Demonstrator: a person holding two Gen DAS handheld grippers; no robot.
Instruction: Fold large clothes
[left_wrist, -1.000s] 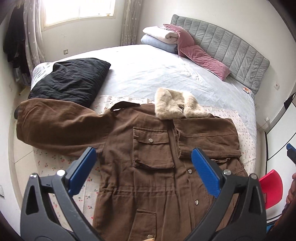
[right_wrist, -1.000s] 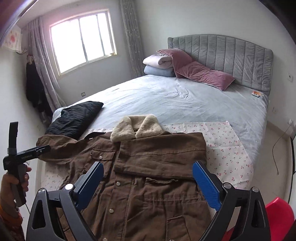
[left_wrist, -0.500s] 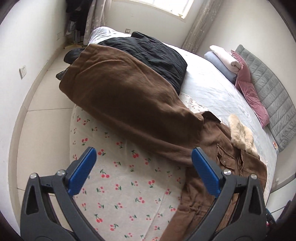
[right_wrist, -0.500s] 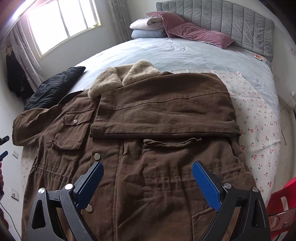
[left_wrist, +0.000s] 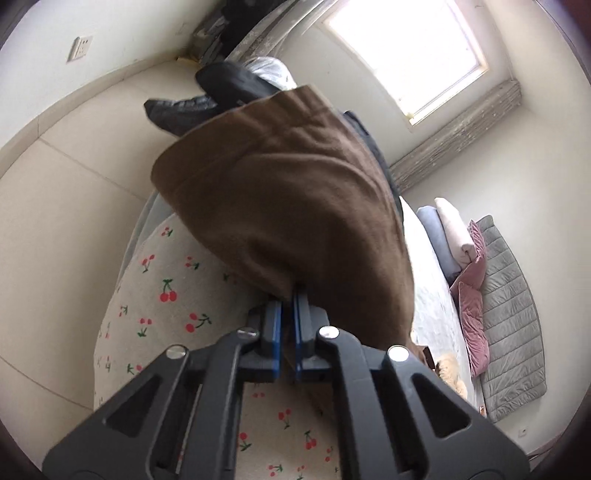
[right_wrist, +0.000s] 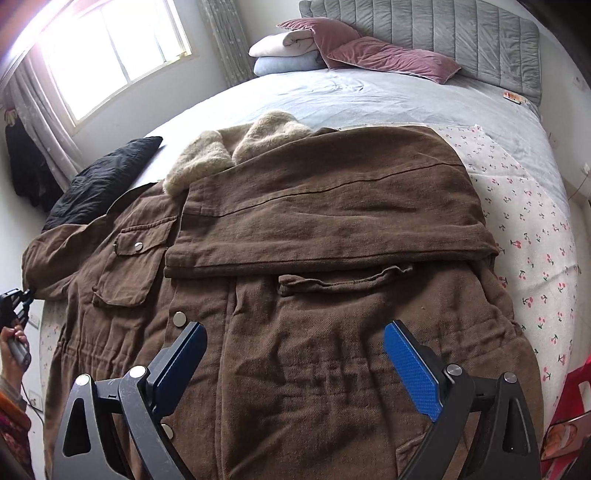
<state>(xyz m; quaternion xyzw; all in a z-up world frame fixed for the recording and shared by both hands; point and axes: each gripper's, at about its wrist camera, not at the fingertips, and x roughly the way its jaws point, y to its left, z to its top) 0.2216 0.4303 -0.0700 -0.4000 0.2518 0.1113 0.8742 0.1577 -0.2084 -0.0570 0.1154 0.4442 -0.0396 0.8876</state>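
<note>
From the left wrist camera, the left gripper has its blue pads drawn almost together on the edge of the brown sleeve, which hangs out past the side edge of the bed, over the cherry-print sheet. By my reckoning, that is the second sleeve fold just starting.

From the right wrist camera, the brown coat lies front-up across the foot end of the bed, fleece collar toward the headboard. One sleeve is already laid across the chest; the other, plus the body folds, looks left to do. The right gripper hangs above the waist, jaws wide apart, holding nothing.
</note>
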